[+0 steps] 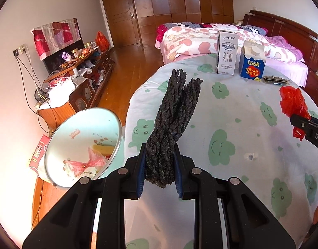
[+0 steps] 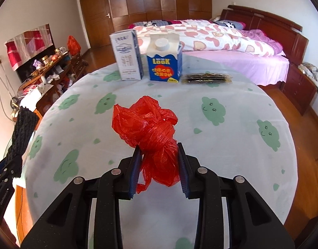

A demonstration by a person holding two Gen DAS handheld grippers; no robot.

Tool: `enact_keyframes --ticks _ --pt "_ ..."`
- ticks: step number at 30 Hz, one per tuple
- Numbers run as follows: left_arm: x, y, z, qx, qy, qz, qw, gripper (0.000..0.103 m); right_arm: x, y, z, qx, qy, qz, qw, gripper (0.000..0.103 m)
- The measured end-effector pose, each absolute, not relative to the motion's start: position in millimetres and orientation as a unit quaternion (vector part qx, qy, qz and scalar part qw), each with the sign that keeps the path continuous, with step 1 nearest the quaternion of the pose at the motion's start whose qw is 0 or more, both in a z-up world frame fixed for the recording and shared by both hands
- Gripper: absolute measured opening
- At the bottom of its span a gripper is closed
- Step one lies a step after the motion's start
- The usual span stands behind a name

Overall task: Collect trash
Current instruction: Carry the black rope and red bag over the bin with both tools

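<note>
Releasing early is the main risk: the black braided bundle [image 1: 171,124], pinched between the left gripper [image 1: 160,170] fingers above the table [image 1: 242,124] edge, could fall beside the white bin [image 1: 61,137]. The right gripper [image 2: 159,166] clamps a crumpled red plastic bag [image 2: 150,128] over the table; light, slippery film may snag or slip.

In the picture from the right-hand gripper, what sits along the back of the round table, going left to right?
White milk carton → blue LOOK carton → flat dark packets. Nearer the camera, the right gripper is shut on the red plastic bag.
</note>
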State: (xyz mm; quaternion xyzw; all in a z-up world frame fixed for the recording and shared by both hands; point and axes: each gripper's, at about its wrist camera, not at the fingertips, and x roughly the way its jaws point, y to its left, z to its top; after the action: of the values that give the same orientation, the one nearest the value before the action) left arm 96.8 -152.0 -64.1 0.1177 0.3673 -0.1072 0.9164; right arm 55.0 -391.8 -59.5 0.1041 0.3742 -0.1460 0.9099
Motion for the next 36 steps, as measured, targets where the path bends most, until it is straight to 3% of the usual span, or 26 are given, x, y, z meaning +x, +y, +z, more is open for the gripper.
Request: enact_keyframes --ticks 36 --pt "63 -71 -61 0.067 0.368 -0.067 0.925 0.023 32 -278 -36 0.048 0.37 -0.038 0.927 0.034"
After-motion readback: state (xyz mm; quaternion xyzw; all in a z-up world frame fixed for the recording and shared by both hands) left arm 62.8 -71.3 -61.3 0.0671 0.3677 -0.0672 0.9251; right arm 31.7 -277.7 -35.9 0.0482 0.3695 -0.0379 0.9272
